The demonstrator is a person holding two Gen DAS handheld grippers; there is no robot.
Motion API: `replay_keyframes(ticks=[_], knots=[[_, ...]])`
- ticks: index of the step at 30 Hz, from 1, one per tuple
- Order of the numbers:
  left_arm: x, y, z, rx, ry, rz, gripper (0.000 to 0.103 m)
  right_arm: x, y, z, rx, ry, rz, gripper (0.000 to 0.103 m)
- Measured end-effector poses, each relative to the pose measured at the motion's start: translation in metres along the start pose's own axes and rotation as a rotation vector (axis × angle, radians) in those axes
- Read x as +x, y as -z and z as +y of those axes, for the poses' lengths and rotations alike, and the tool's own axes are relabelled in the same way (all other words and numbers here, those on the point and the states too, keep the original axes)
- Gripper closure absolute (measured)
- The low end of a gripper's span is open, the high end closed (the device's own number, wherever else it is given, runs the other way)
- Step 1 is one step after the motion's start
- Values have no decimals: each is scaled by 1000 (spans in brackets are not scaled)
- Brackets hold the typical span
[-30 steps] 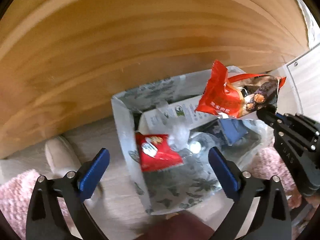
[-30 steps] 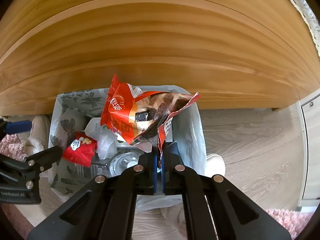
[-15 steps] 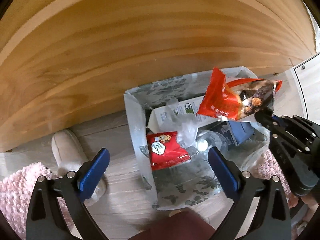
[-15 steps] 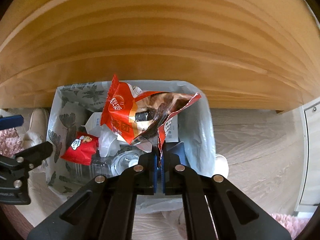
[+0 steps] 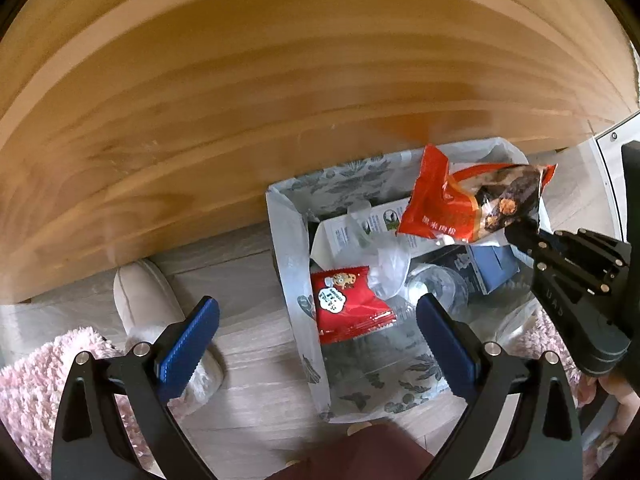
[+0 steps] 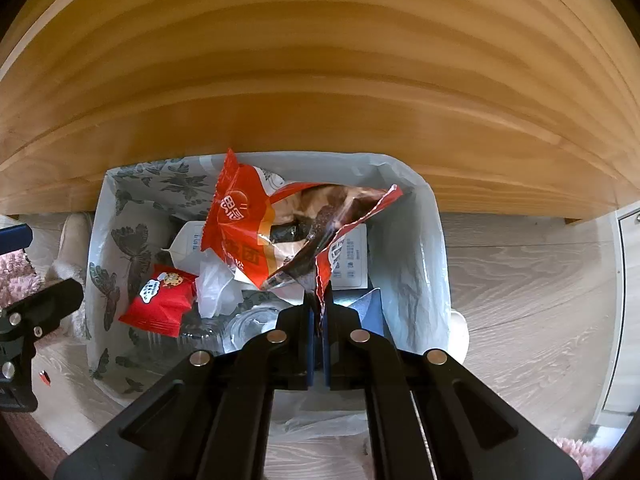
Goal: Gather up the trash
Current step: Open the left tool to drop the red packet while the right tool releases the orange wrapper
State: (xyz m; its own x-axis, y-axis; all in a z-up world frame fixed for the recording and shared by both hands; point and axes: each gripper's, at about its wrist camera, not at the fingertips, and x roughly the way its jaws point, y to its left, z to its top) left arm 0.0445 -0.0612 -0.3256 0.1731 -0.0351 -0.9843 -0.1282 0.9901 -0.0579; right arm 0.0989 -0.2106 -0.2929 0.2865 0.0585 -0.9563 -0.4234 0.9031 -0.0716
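Left wrist view: the left gripper (image 5: 318,334) points down with its jaws spread wide and nothing between them, above the near edge of the lined trash bin (image 5: 288,240) on the floor beside the wooden table (image 5: 240,120).
Left view, wrapper: the red snack wrapper (image 5: 468,208) hangs over the bin's far right corner, pinched at one end by the right gripper (image 5: 516,232).
Left view only: a slipper (image 5: 160,304) and pink rug (image 5: 36,372) left of the bin.
Right wrist view: the right gripper (image 6: 318,300) is clamped flat on the wrapper's (image 6: 280,224) torn edge, directly above the bin (image 6: 416,248).
Right view only: the wrapper's open mouth, and the cookie packet (image 6: 160,300), carton and plastic beneath it.
Handling: likely feather-light, crinkly, slick film; an edge pinch suits it, and it may flutter sideways once released.
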Motion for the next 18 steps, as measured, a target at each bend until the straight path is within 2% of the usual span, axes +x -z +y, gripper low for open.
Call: replay_keyframes(ticks=[18], knots=[[2,3,-1,10,-29,2,8,7,1,9,-19,0,7,99]])
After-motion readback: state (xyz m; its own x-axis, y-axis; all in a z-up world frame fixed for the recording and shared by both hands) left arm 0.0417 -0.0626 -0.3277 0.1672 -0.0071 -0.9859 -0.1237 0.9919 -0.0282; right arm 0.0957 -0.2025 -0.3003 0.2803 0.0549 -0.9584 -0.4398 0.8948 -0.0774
